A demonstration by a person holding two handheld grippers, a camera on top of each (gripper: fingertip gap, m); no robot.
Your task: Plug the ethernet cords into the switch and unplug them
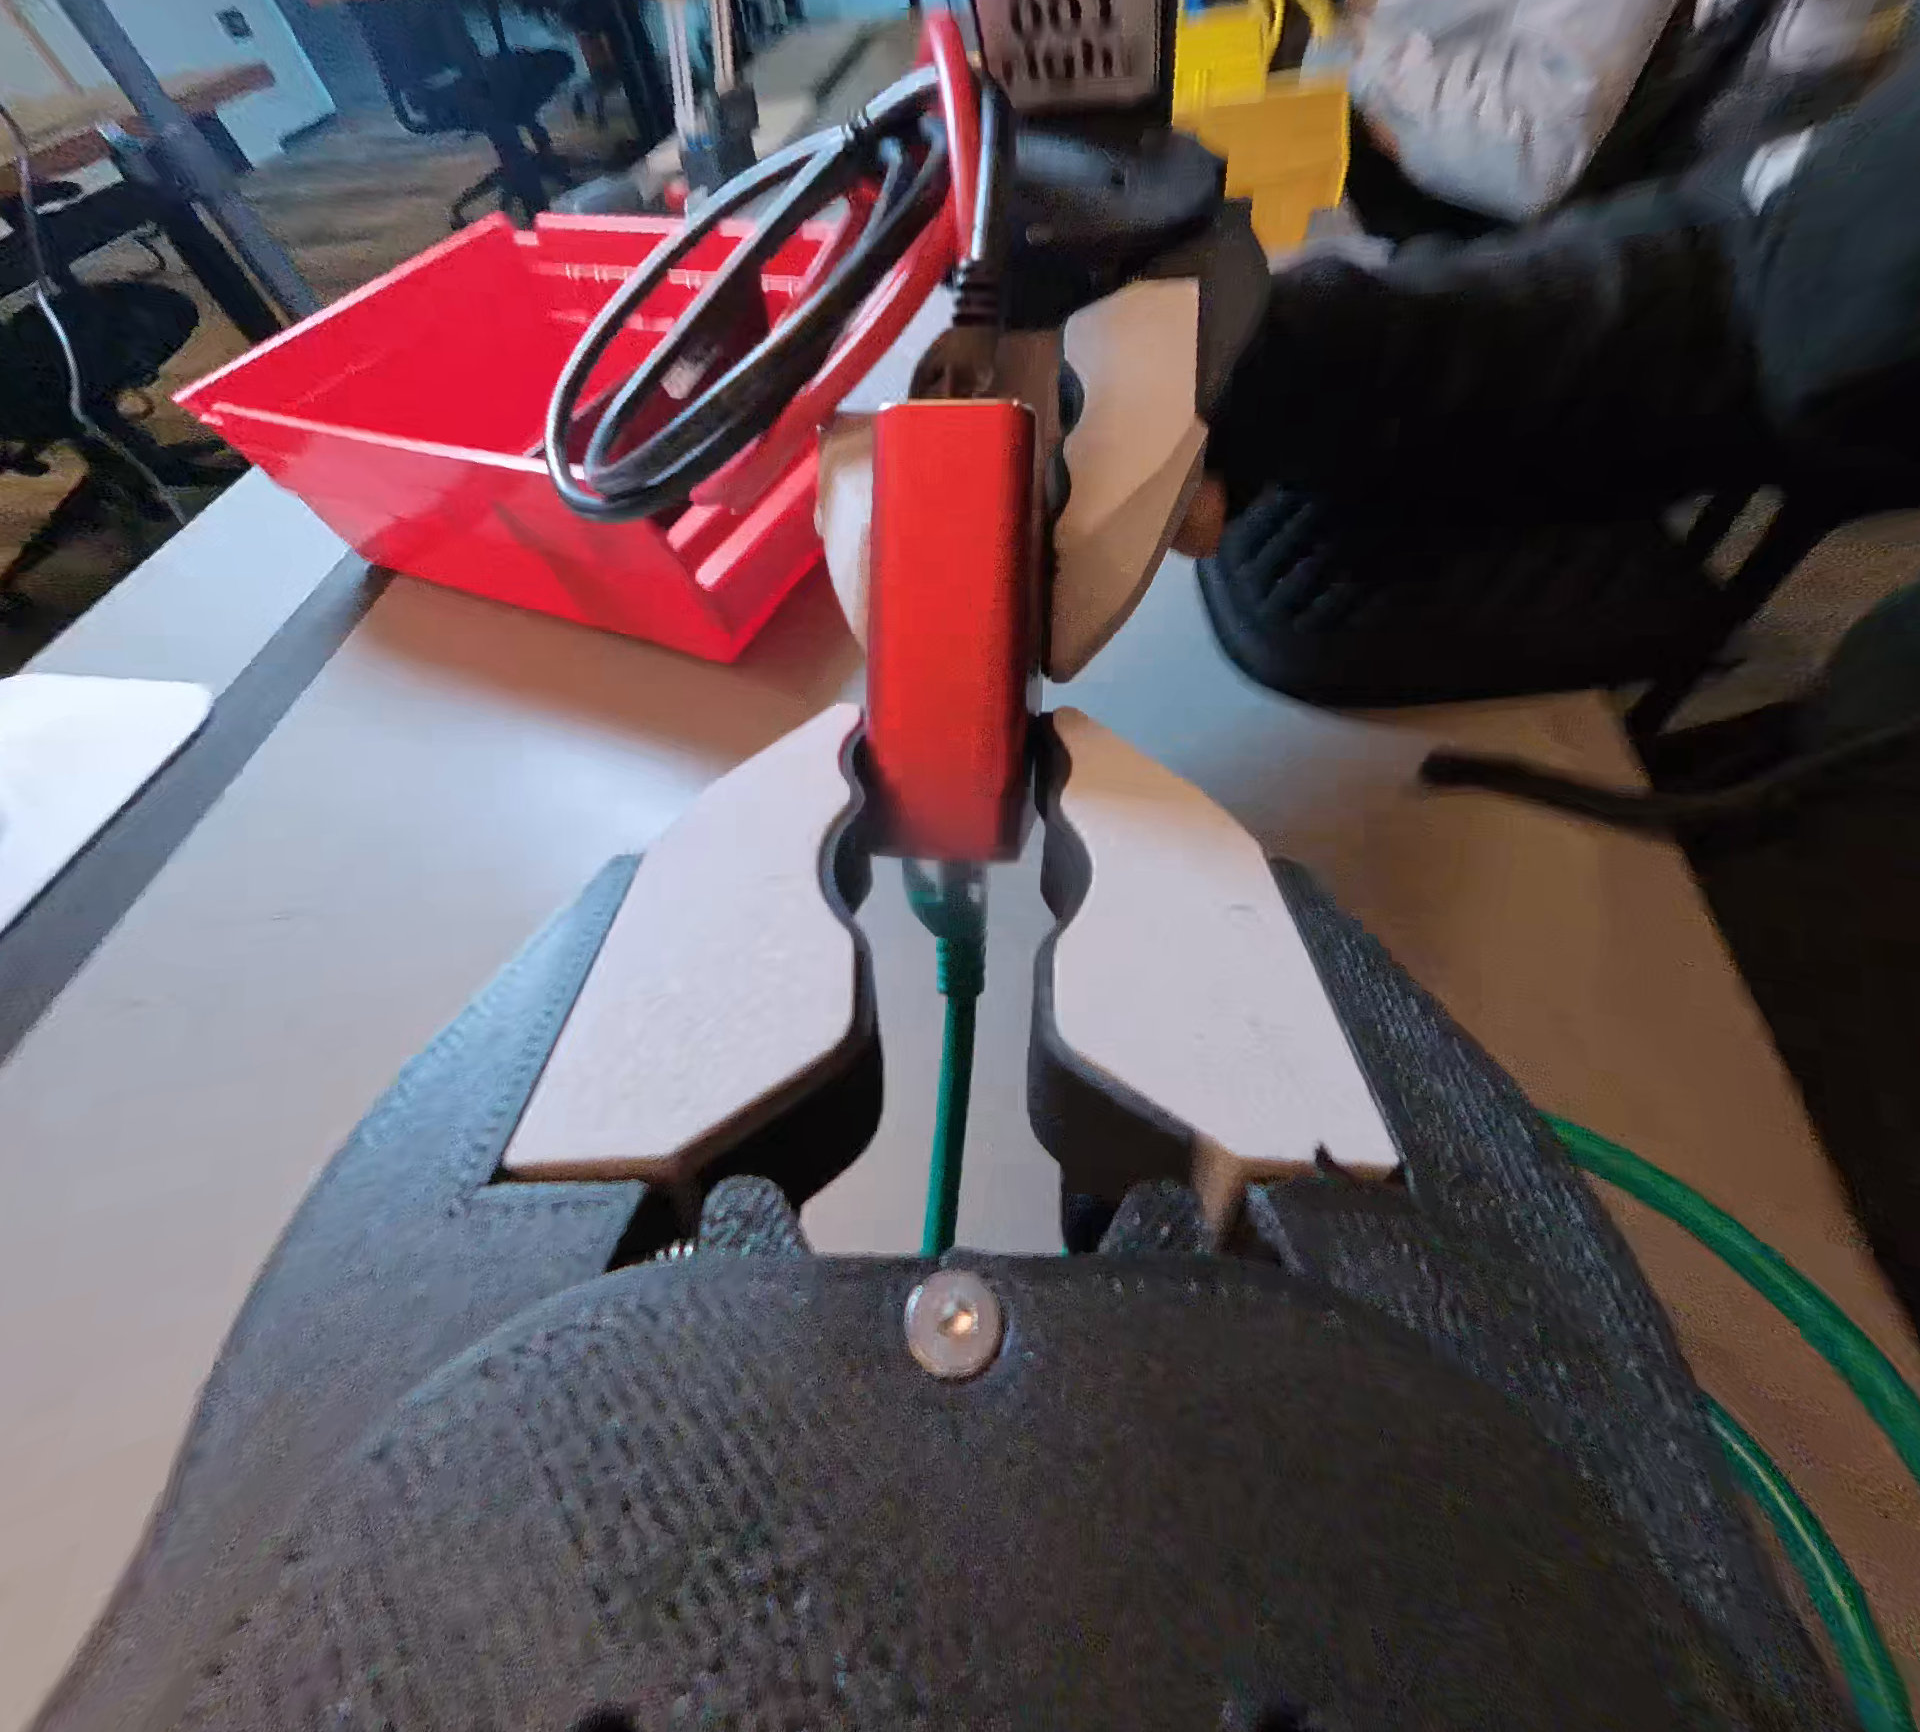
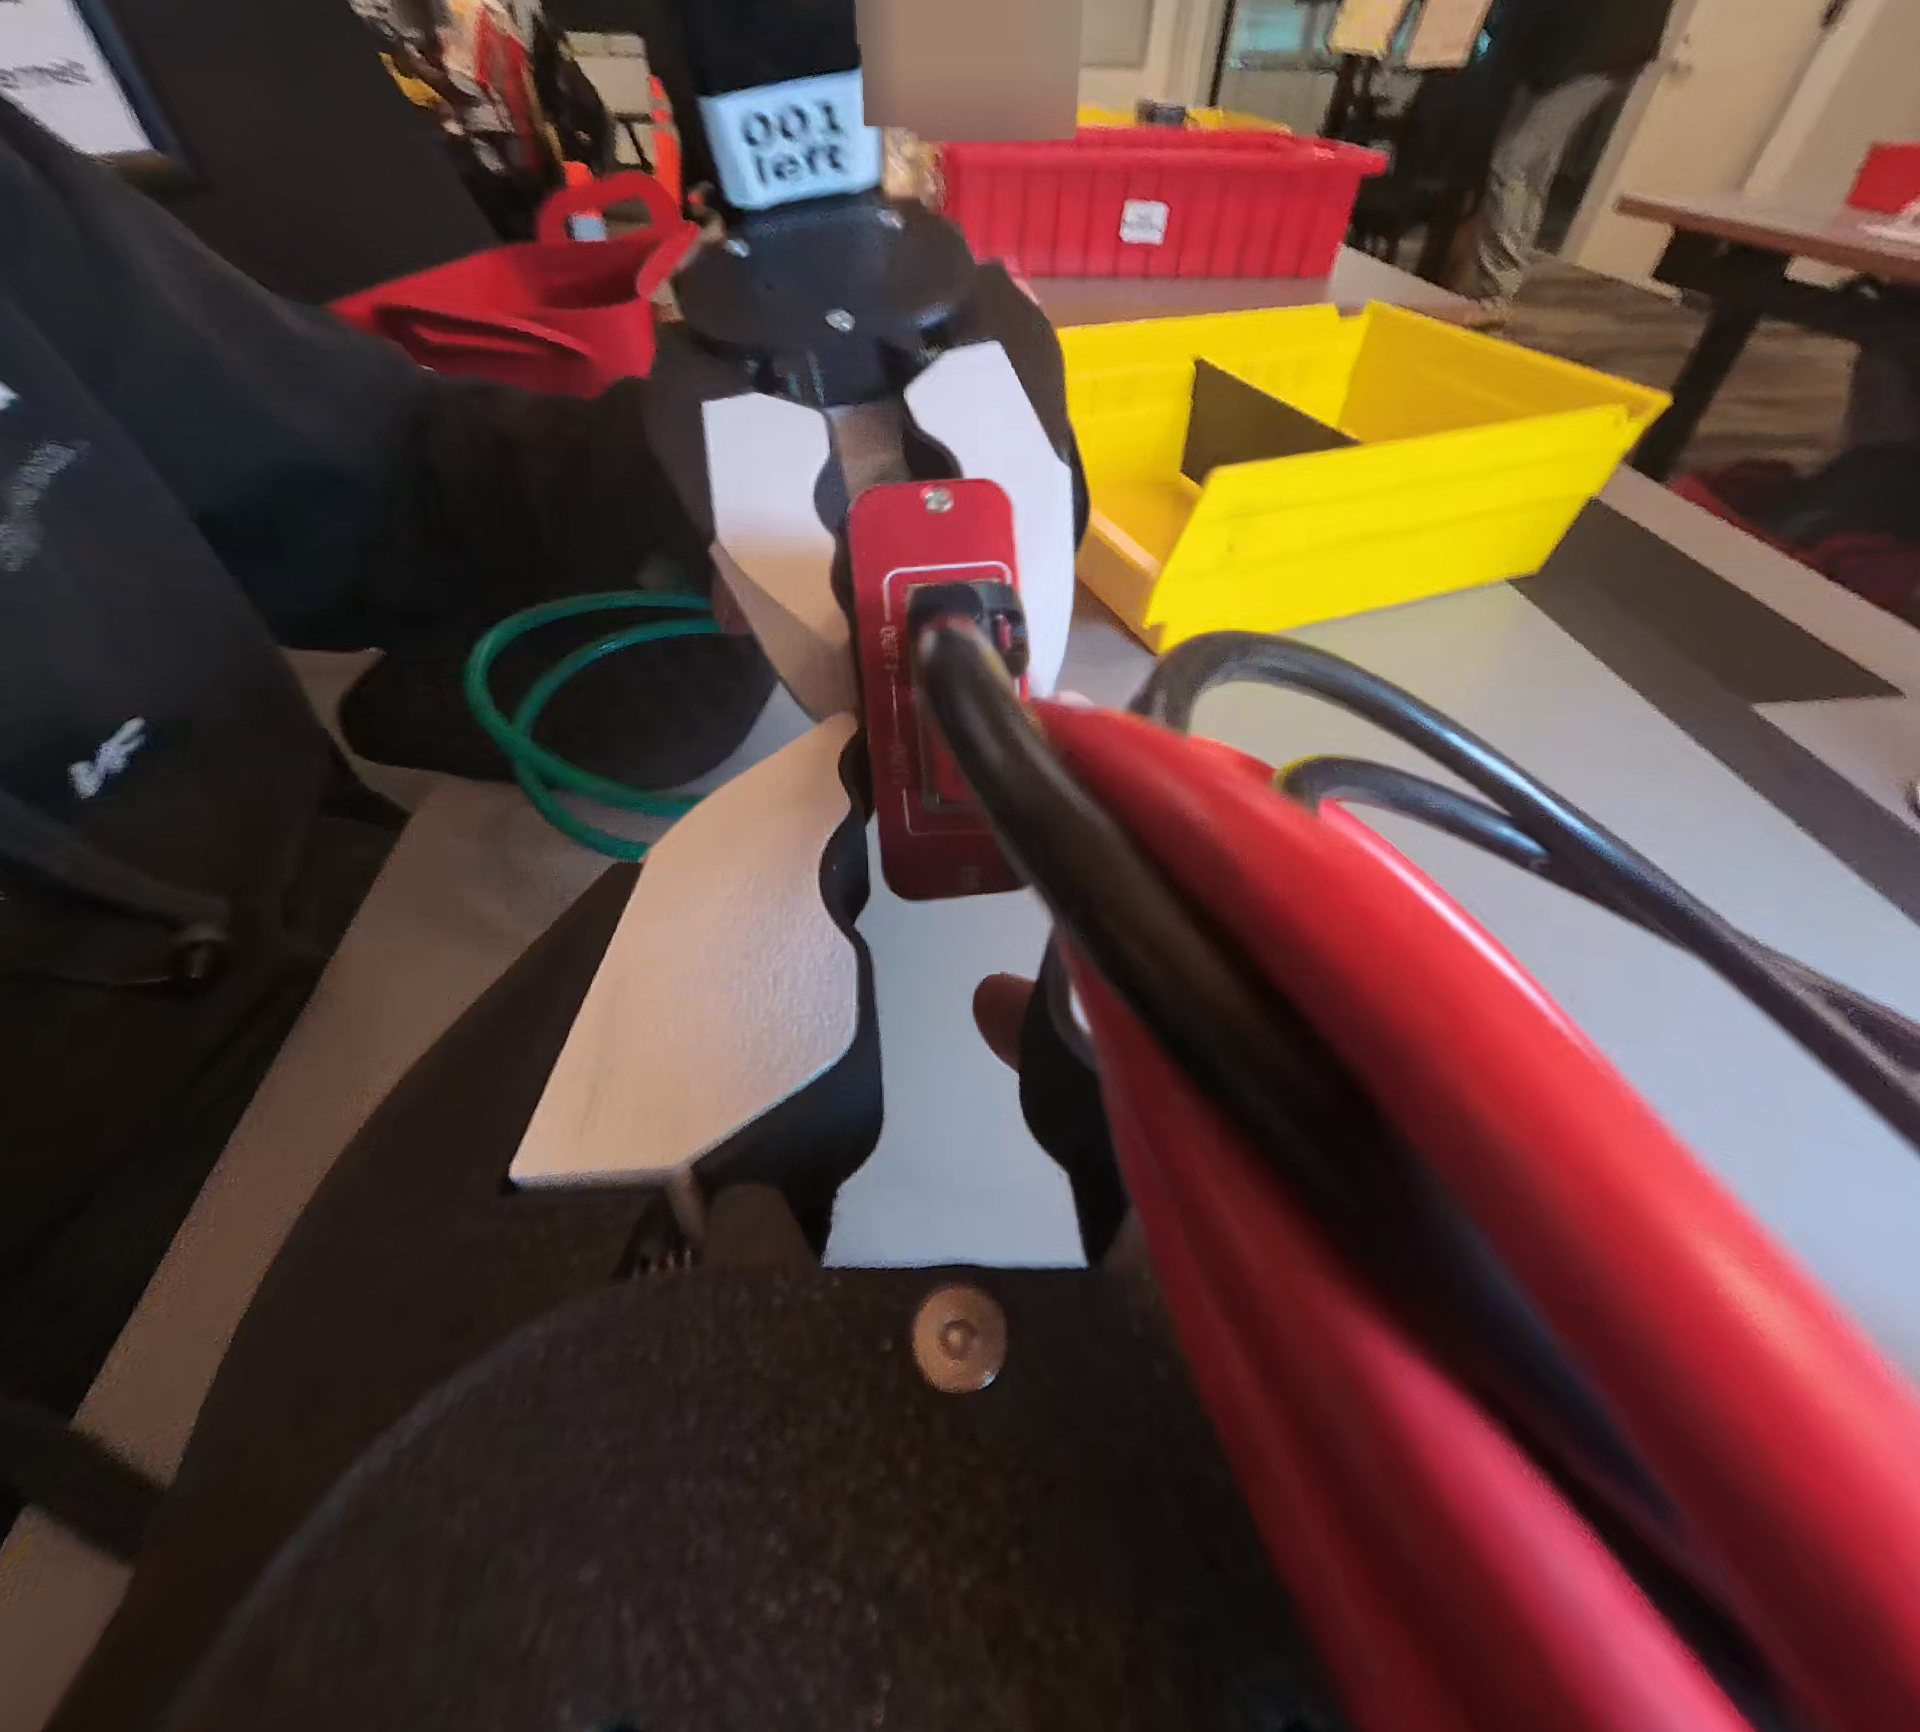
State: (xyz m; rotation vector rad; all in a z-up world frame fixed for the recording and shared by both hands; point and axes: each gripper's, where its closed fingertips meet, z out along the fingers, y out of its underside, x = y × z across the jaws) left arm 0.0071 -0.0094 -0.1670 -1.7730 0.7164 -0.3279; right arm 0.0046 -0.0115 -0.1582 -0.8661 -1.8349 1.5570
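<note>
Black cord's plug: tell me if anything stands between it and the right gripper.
Nothing visible does. The plug sits in the switch, between the fingers of the right gripper. A red cord drapes across the right-side finger and hides it, but lies beside the plug, not before it.

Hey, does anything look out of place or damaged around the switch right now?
Nothing looks damaged. The one untidy bit: a bundle of black and red cords hangs in the air off the red switch, which the left gripper is clamping.
</note>
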